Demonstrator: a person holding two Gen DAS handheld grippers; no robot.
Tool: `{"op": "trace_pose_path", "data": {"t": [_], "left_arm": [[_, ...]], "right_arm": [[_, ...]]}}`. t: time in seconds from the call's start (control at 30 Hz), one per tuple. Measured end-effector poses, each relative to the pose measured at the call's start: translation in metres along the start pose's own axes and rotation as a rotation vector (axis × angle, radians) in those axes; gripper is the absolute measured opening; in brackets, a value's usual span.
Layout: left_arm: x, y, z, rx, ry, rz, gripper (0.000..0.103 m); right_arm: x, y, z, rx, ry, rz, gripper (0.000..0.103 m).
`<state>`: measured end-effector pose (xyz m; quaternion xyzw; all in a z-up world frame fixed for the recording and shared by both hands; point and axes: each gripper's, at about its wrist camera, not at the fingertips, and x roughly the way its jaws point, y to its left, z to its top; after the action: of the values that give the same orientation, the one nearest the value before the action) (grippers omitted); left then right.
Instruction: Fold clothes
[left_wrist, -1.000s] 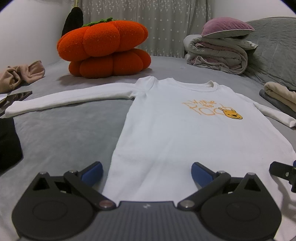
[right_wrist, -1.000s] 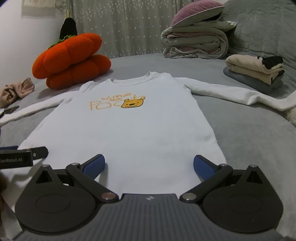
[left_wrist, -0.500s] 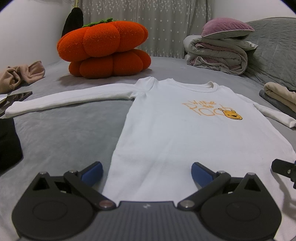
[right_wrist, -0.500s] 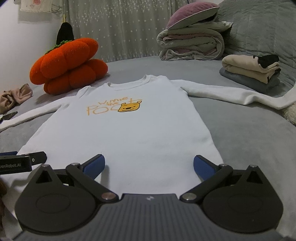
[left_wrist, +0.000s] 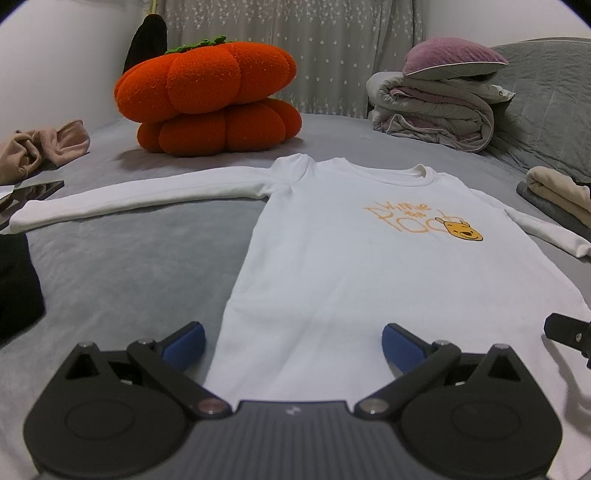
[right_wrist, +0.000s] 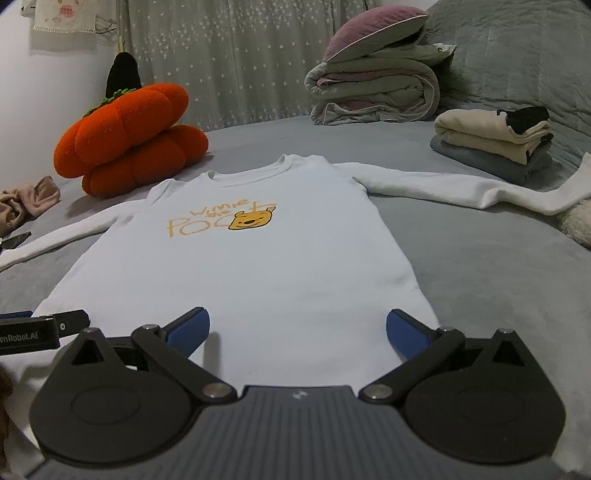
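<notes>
A white long-sleeved shirt (left_wrist: 354, 266) with an orange bear print lies flat, front up, on the grey bed, sleeves spread to both sides. It also shows in the right wrist view (right_wrist: 243, 266). My left gripper (left_wrist: 291, 345) is open over the shirt's bottom left hem, its left finger off the cloth. My right gripper (right_wrist: 297, 332) is open over the bottom right hem. Neither holds anything. The right gripper's tip (left_wrist: 567, 330) shows at the right edge of the left view; the left gripper's body (right_wrist: 40, 330) shows at the left of the right view.
An orange pumpkin cushion (left_wrist: 210, 99) sits at the back left. A rolled duvet with a purple pillow (left_wrist: 436, 107) is at the back right. Folded clothes (right_wrist: 495, 144) are stacked at the right. A beige garment (left_wrist: 40, 147) and a black one (left_wrist: 14, 284) lie at the left.
The right gripper's view has turned a little leftward and closer, so the shirt sits more centred. The left gripper has barely moved. Both stay open.
</notes>
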<state>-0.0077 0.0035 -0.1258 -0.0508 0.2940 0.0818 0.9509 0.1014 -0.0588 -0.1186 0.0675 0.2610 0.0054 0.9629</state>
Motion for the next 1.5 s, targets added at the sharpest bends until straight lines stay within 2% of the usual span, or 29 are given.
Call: {"op": "trace_pose_path", "data": {"t": [1.23,1.5], "left_arm": [[0.0018,0.0007,0.0012,0.008,0.009,0.005,0.102],[0.0009,-0.0038,0.0018,0.025,0.026,0.030,0.103]], "right_arm": [[-0.0027,-0.0063,0.0003,0.040,-0.015,0.025,0.103],[-0.0025,-0.0043,0.0015,0.035,0.017,0.032,0.103]]}}
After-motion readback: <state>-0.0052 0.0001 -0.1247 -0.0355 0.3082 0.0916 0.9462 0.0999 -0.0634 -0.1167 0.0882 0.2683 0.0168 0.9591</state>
